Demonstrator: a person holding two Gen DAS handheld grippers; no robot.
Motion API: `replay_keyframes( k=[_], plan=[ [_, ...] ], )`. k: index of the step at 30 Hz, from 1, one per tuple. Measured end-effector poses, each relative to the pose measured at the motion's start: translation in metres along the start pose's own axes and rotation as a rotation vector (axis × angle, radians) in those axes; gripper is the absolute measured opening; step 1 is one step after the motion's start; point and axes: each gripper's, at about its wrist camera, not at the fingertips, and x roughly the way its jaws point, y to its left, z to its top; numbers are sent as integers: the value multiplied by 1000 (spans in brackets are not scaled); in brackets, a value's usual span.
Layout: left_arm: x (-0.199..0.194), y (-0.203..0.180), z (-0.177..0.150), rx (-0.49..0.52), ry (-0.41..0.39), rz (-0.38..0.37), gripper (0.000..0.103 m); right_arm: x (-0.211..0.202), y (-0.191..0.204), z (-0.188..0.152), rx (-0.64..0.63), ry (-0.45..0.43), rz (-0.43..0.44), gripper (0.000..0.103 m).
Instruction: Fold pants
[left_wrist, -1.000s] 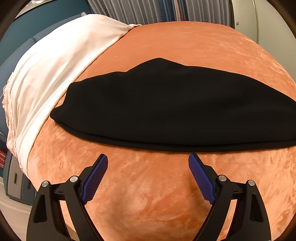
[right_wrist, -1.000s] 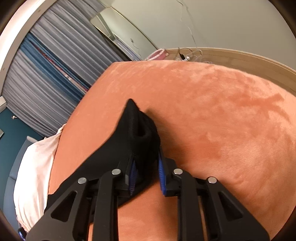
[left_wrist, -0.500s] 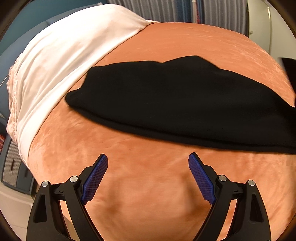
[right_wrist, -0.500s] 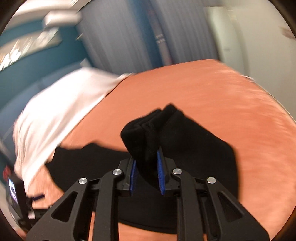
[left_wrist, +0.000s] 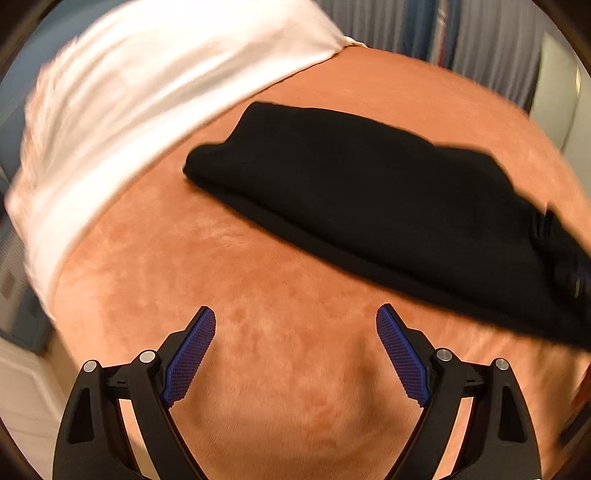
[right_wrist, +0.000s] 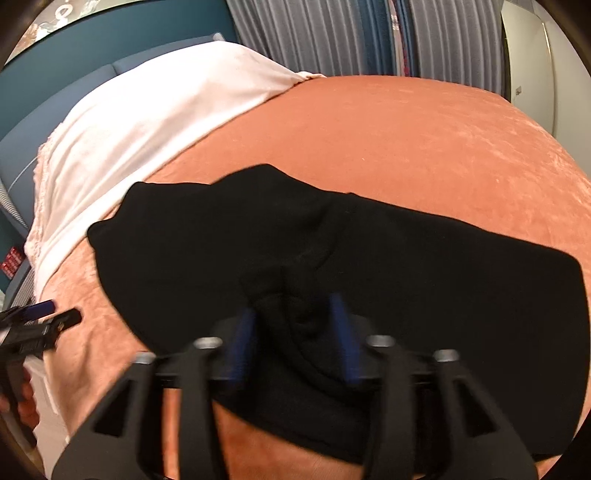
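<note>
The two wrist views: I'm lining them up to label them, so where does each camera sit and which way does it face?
Left wrist: on the left tool, tilted down at the orange blanket; its open fingers hold nothing, black pants ahead.
Right wrist: on the right tool, low over the pants; its fingers are opening, a fabric fold between them; left tool and hand at left edge.
Shared: pants, blanket, white sheet, curtains.
</note>
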Motion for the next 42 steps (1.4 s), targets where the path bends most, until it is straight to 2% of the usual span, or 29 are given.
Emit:
replay_keyframes(
  k=[1, 2, 4, 6, 9, 12, 15, 17, 20, 23, 27, 31, 33, 34, 38, 42],
  plan=[
    [5, 16, 7, -76, 18, -61, 86, -3, 7, -3, -12, -15, -11, 67],
    [9, 27, 11, -130, 29, -92, 86, -8, 8, -6, -22, -22, -16, 67],
    [15, 48, 17, -225, 37, -108, 86, -17, 5, -12, -6, -30, -13, 67],
    [16, 65, 23, -277, 18, -90, 86, -26, -1, -18, 35, -35, -13, 67],
    [18, 76, 36, -285, -5, -77, 86, -40, -18, -29, 95, -52, -13, 67],
    [36, 92, 52, -360, 19, -119, 86, -51, -36, -40, 123, -65, -48, 67],
    [61, 113, 66, -506, 78, -206, 86, -58, -50, -49, 149, -53, -79, 67],
    [67, 118, 70, -537, 76, -201, 86, -63, -57, -51, 165, -59, -94, 67],
    [71, 111, 76, -497, 70, -152, 86, -69, -63, -47, 165, -70, -111, 67],
    [70, 104, 76, -456, 55, -112, 86, -63, -45, -30, 70, -72, -121, 67],
    [63, 92, 71, -415, 32, -88, 86, -28, 10, -5, -138, -35, -67, 67],
    [56, 78, 66, -327, 24, -53, 86, 18, 35, 3, -252, 19, -131, 66],
    [53, 72, 64, -275, 15, -25, 86, 34, 33, 6, -234, 59, -121, 36],
    [52, 69, 63, -243, 11, -9, 86, 36, 31, 9, -217, 55, -136, 24],
    [55, 58, 64, -157, 1, 37, 86, 24, 31, 28, -138, 7, -93, 21],
    [64, 57, 63, -160, 19, 26, 86, 36, 59, 35, -183, 20, -26, 21]
  ],
)
